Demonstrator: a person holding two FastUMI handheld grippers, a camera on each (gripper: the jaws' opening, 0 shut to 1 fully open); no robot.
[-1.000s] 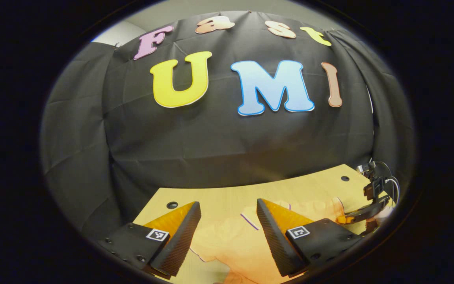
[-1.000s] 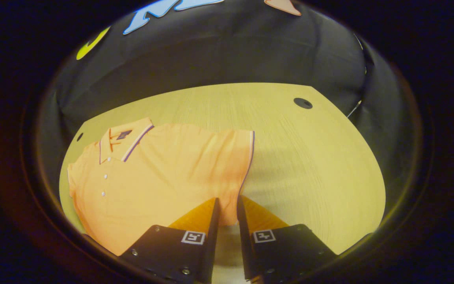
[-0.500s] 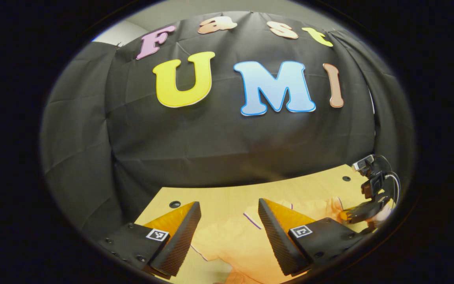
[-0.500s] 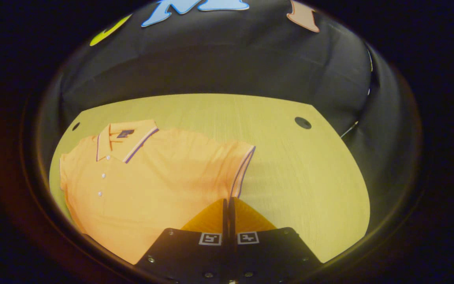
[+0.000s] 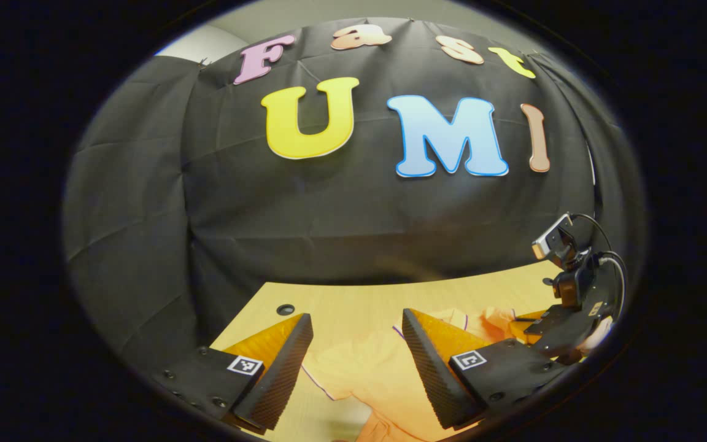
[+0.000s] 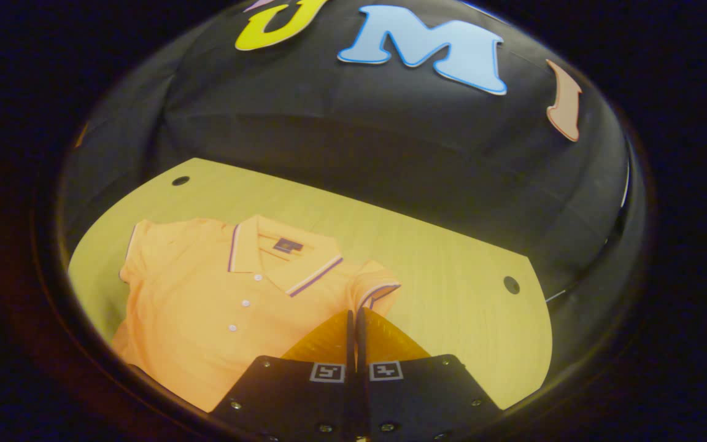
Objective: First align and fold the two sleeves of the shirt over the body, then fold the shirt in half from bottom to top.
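Shirt (image 6: 218, 307) lies face up on the bench (image 6: 452, 294), collar toward the booth wall, buttons visible. Its near sleeve (image 6: 378, 288) is bunched and raised just ahead of the right gripper (image 6: 353, 319), whose jaws are pressed together, apparently pinching the sleeve edge; the contact itself is hidden. The left gripper (image 5: 353, 350) hovers over the far side of the shirt, jaws spread and holding nothing. Step in hand: first sleeve fold. Next move calls for carrying the sleeve inward over the body, laying it flat, then releasing.
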